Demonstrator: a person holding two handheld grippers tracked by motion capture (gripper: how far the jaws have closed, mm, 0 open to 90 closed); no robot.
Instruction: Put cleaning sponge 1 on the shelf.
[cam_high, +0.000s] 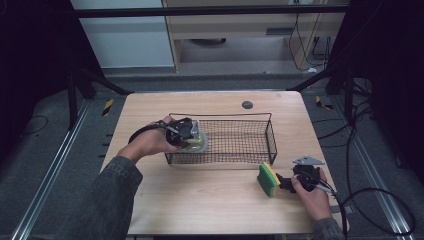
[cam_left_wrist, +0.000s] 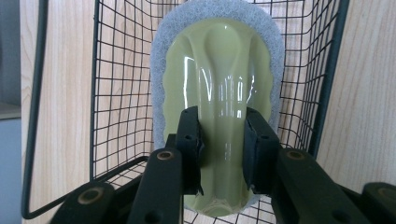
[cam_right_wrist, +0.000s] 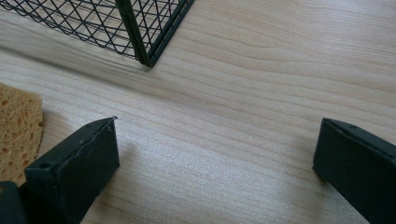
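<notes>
- Between the left gripper's (cam_left_wrist: 223, 149) fingers (cam_left_wrist: 189, 140) sits the glossy green handle of a scrub pad (cam_left_wrist: 218, 93), clamped, inside the wire basket (cam_high: 267, 131) on the table (cam_high: 200, 200).
- Beside the right gripper's (cam_right_wrist: 215, 163) wide-spread fingers (cam_right_wrist: 79, 163), a yellow-green sponge (cam_high: 267, 179) lies on the table, just outside one finger.

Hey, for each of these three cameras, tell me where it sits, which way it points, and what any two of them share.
High view: above the person's side, looking forward and down on the wooden table; both forearms show.
Left gripper view: rides the left claw, facing into the wire basket; its jaws pinch a green-handled scrubber.
Right gripper view: rides the right claw, jaws open, facing tabletop beside the sponge.
Shared: the basket appears in all three.
</notes>
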